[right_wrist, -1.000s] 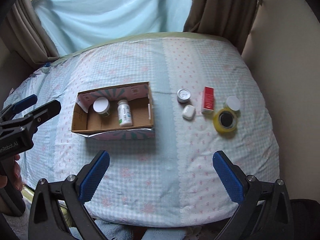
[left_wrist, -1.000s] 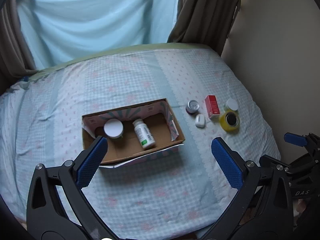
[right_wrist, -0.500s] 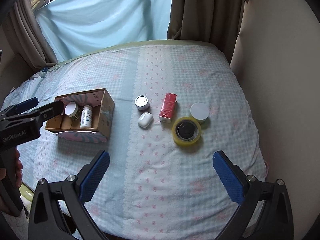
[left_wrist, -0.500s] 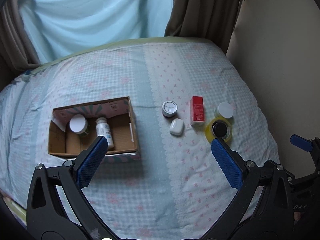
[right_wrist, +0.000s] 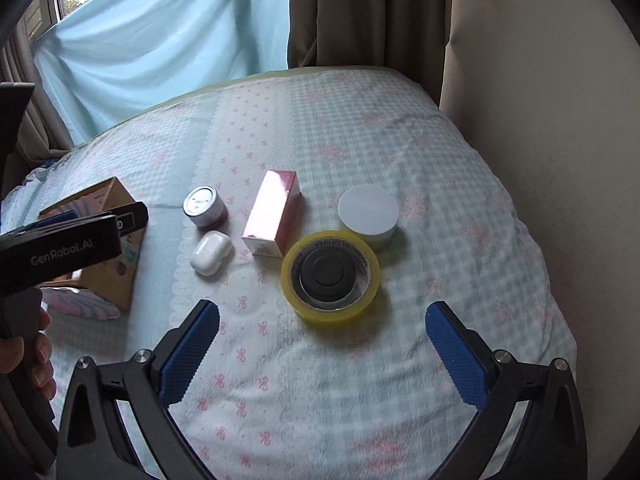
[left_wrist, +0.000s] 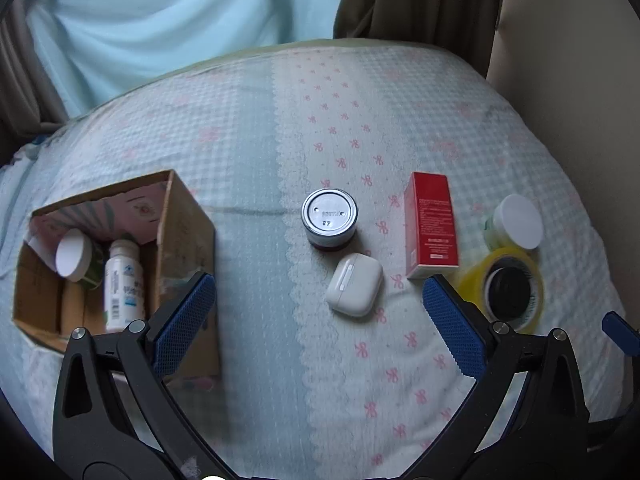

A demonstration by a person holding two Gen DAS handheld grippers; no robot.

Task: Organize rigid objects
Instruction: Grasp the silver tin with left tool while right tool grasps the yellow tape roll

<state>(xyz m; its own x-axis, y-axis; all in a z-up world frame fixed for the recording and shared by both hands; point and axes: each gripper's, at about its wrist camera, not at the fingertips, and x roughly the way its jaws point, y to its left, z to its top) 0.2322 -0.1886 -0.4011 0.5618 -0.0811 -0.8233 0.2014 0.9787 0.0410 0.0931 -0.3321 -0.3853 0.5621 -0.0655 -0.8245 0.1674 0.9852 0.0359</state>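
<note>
A cardboard box (left_wrist: 188, 220) on the bed holds a white-lidded jar (left_wrist: 74, 256) and a white bottle (left_wrist: 122, 284). To its right lie a small tin (left_wrist: 329, 218), a white earbud case (left_wrist: 354, 290), a red carton (left_wrist: 430, 224), a yellow tape roll (left_wrist: 502, 286) and a white-lidded jar (left_wrist: 516, 226). My left gripper (left_wrist: 318, 320) is open and empty, just short of the earbud case. My right gripper (right_wrist: 322, 348) is open and empty, just short of the tape roll (right_wrist: 330, 274). The right wrist view also shows the carton (right_wrist: 274, 212), the tin (right_wrist: 204, 206) and the case (right_wrist: 210, 252).
The bed (right_wrist: 440, 168) has a checked blue and pink cover. A beige wall (right_wrist: 540, 80) runs along its right side. Brown curtains (right_wrist: 360, 12) and a light blue sheet (right_wrist: 160, 40) hang behind it. The left gripper's body (right_wrist: 60, 248) fills the left of the right wrist view.
Both grippers have moved right and closer to the loose objects. The box has slid to the left edge of both views. Both grippers stay open.
</note>
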